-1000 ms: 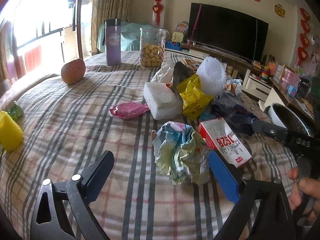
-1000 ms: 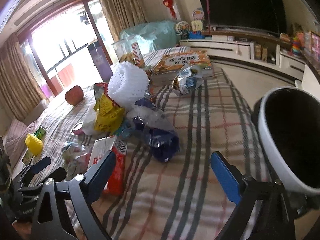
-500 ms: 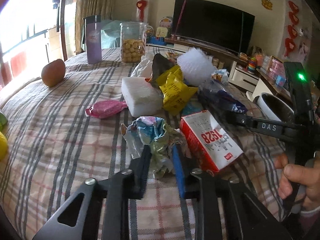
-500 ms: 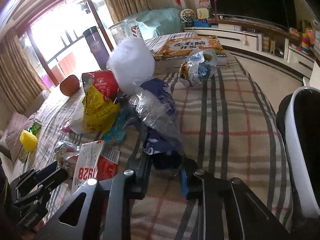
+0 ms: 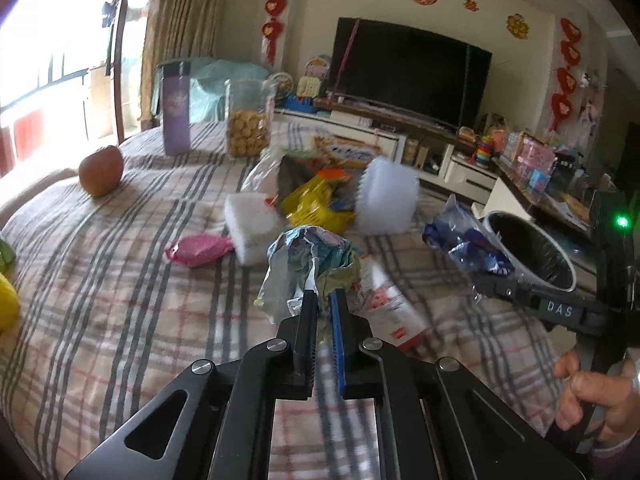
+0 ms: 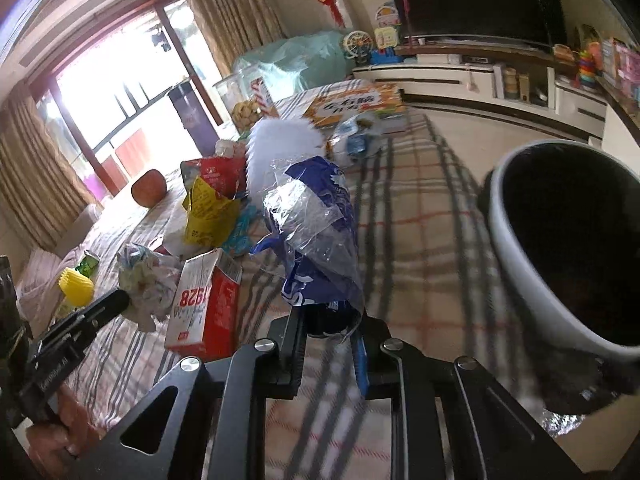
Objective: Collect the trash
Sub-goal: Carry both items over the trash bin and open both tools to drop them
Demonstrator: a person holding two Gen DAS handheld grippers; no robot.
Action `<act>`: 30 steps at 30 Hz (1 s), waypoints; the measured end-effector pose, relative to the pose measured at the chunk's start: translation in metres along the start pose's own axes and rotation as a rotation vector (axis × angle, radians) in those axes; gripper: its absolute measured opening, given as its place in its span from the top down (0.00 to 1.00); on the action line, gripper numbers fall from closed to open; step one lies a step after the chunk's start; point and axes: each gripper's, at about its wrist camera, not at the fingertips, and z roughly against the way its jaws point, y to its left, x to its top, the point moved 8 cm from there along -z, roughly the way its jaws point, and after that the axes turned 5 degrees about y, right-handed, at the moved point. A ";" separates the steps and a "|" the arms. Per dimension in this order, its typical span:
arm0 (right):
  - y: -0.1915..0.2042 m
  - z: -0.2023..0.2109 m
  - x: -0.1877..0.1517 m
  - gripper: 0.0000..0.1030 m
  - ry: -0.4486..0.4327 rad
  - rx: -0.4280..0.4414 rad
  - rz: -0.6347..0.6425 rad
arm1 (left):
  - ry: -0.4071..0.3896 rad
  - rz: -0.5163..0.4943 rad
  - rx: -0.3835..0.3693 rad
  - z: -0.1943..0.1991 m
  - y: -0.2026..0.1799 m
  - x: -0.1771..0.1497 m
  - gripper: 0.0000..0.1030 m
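Both grippers pinch trash above the plaid table.
Left gripper (image 5: 324,300) clamps crumpled wrapper (image 5: 310,256); right gripper (image 6: 330,320) clamps blue plastic bag (image 6: 320,220); release only over the bin (image 6: 520,248).

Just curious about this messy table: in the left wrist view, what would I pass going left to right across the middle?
Apple → pink wrapper → white foam block → crumpled wrapper in the left gripper → blue plastic bag → bin.

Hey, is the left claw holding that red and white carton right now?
No, the left claw is shut on the crumpled colorful wrapper, while the red and white carton lies on the plaid cloth beside it.
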 end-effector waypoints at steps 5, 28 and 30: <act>-0.015 0.019 0.000 0.81 -0.031 -0.016 -0.026 | -0.010 -0.039 -0.049 0.003 -0.024 0.005 0.95; -0.101 0.082 -0.003 0.81 -0.110 -0.141 -0.145 | 0.029 -0.207 -0.228 -0.056 -0.117 0.036 0.95; -0.110 0.086 -0.004 0.81 -0.112 -0.155 -0.156 | 0.028 -0.219 -0.240 -0.063 -0.124 0.039 0.95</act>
